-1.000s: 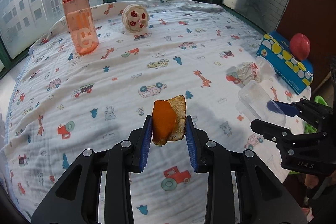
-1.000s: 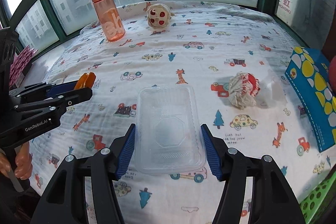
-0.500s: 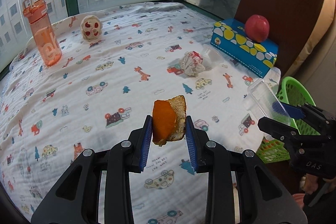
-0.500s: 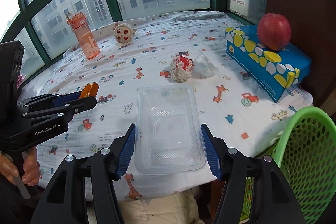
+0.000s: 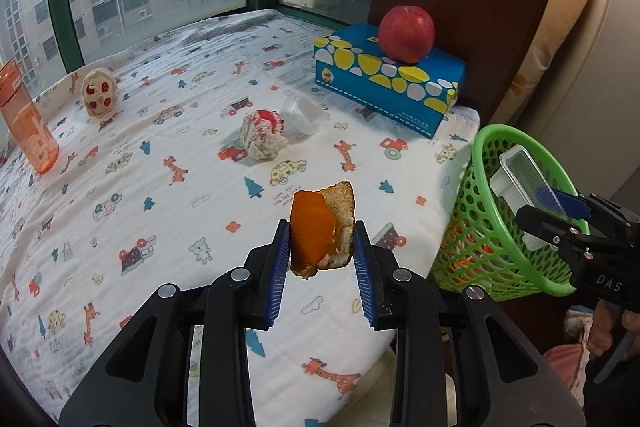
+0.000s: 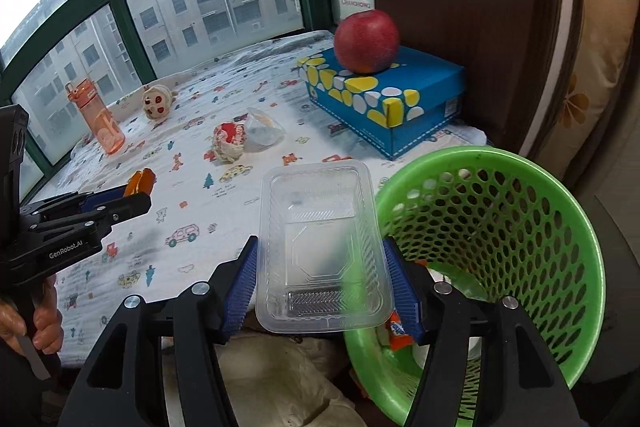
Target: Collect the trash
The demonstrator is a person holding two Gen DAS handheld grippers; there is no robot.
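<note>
At the bottom centre of the left wrist view, the left gripper (image 5: 321, 247) is clamped on a piece of orange peel (image 5: 320, 227), its blue pads pressing both sides, held above the patterned sheet of the bed (image 5: 120, 211). At the bottom of the right wrist view, the right gripper (image 6: 322, 281) grips a clear plastic tray (image 6: 320, 247) by its long edges, the tray overlapping the left rim of a green mesh basket (image 6: 520, 227) at lower right; some wrappers lie inside the basket. Farther back, mid-frame, a crumpled paper ball (image 5: 262, 137) lies on the sheet, just beside a clear plastic bag (image 5: 302, 113). Beyond, at upper right, a red apple (image 5: 406, 33) sits on a blue box (image 5: 384, 83). At far left stand an orange bottle (image 5: 26, 119) and a small round toy (image 5: 99, 95), near the window.
</note>
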